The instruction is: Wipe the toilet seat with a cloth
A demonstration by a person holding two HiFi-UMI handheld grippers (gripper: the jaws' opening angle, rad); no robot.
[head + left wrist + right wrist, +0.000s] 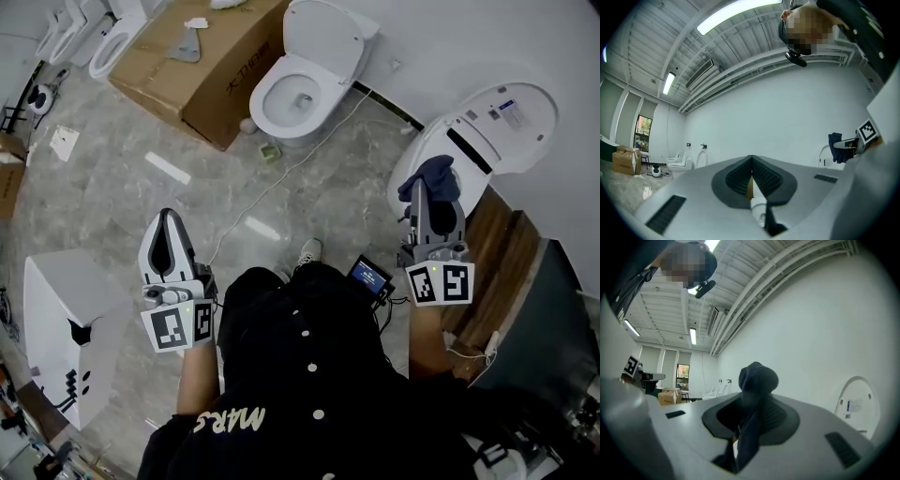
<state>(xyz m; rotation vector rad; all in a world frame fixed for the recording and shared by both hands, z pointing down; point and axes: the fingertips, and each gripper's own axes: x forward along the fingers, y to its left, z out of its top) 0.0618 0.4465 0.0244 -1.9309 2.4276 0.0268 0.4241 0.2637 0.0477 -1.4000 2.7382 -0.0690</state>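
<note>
A dark blue cloth [433,177] is bunched at the tip of my right gripper [425,192], which is shut on it. In the right gripper view the cloth [758,378] bulges above the closed jaws and hangs down between them. The gripper hovers over the near rim of a white toilet [419,157] whose lid [500,122] stands raised against the wall. Whether the cloth touches the seat cannot be told. My left gripper [168,217] is held out over the floor on the left, shut and empty. In the left gripper view its jaws meet, pointing at a bare wall.
A second white toilet [302,82] with raised lid stands ahead beside a large cardboard box [201,58]. A white cable [281,178] trails over the grey marble floor. A white box [66,323] sits at the lower left, and a wooden cabinet [497,248] beside the near toilet.
</note>
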